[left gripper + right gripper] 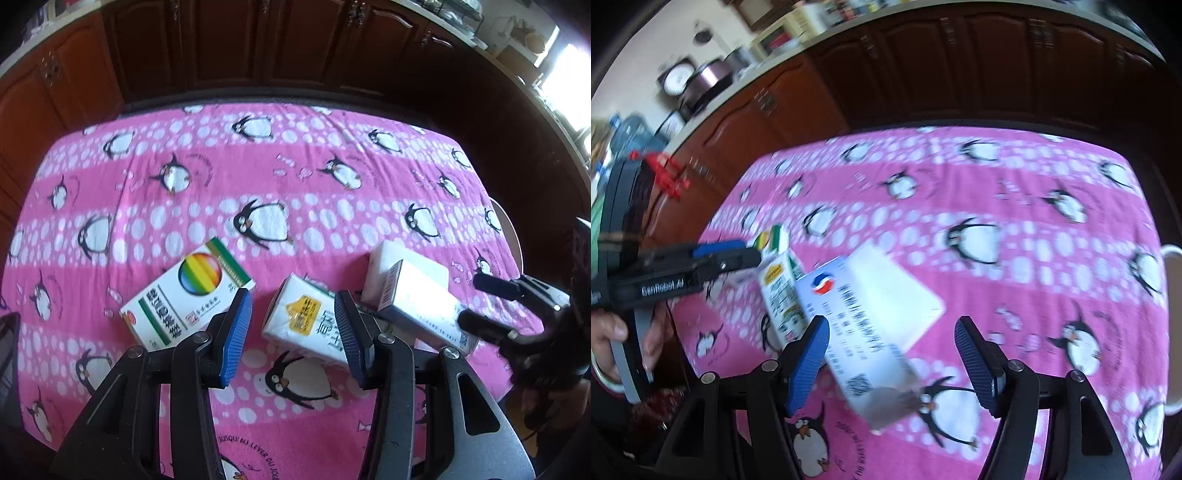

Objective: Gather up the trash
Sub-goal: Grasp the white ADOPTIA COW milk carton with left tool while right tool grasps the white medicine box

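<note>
Three small cartons lie close together near this edge of the pink penguin tablecloth [295, 177]. The left gripper [291, 332] hangs over the middle carton with the yellow label [299, 317], jaws spread either side and not pressing it. The rainbow-printed box [184, 295] sits just left. The right gripper [890, 354] stands spread above the white-and-blue box [857, 332], whose near end blurs out; the print is unreadable. A white slab [897, 295] shows partly beneath that box.
</note>
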`<state>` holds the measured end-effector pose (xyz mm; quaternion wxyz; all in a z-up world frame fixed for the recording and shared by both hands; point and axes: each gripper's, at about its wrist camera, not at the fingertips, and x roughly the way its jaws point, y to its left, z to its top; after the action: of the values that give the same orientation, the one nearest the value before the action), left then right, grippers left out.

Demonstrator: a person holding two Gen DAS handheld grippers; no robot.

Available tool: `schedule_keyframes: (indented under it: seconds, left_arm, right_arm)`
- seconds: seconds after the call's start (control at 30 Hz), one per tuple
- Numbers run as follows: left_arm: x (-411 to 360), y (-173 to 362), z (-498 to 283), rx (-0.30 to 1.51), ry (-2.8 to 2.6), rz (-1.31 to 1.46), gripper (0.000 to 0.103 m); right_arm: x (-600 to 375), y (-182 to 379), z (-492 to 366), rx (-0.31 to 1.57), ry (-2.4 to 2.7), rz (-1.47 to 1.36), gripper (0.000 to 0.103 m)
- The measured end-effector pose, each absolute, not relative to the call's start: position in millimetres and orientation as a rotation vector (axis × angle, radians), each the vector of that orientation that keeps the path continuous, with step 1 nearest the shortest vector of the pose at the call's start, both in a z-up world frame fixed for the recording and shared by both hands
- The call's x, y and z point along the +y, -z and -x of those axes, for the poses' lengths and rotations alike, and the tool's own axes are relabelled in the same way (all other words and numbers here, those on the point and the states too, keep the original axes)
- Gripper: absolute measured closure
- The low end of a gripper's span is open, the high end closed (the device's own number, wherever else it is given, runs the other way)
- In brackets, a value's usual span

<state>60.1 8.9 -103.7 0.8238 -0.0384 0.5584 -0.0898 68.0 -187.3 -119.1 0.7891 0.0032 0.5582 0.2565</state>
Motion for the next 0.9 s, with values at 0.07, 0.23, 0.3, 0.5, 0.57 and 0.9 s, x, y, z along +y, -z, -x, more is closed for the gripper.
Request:
schedule_keyframes:
  seconds: [0.07, 0.23, 0.3, 0.5, 0.57, 0.9]
  left_arm:
    - [12, 106, -58, 1.202, 0.19, 0.097, 0.058]
    - [16, 113, -51, 1.238, 0.179, 0.122, 0.058]
    - [18, 118, -48, 1.253, 0.179, 0.135, 0.058]
    - [21, 134, -44, 1.279, 0.16, 0.147, 0.058]
    - [21, 133, -45, 1.306, 0.135, 0.157, 0.058]
    - [31, 139, -31, 1.327, 0.101, 0.137, 0.058]
  right_arm:
    - [-177, 125, -67, 1.209, -0.566, 0.032, 0.035]
    - [-167, 139, -67, 1.229, -0.579, 0.078, 0.043]
    - [-169, 138, -66, 1.213, -0.582, 0.096, 0.053]
    - [-203, 122, -74, 1.168, -0.533, 0.021, 0.056]
    - [-215, 118, -77, 1.162, -0.505, 0.003, 0.056]
    - [-241, 118, -82, 1.164, -0.419, 0.032, 0.056]
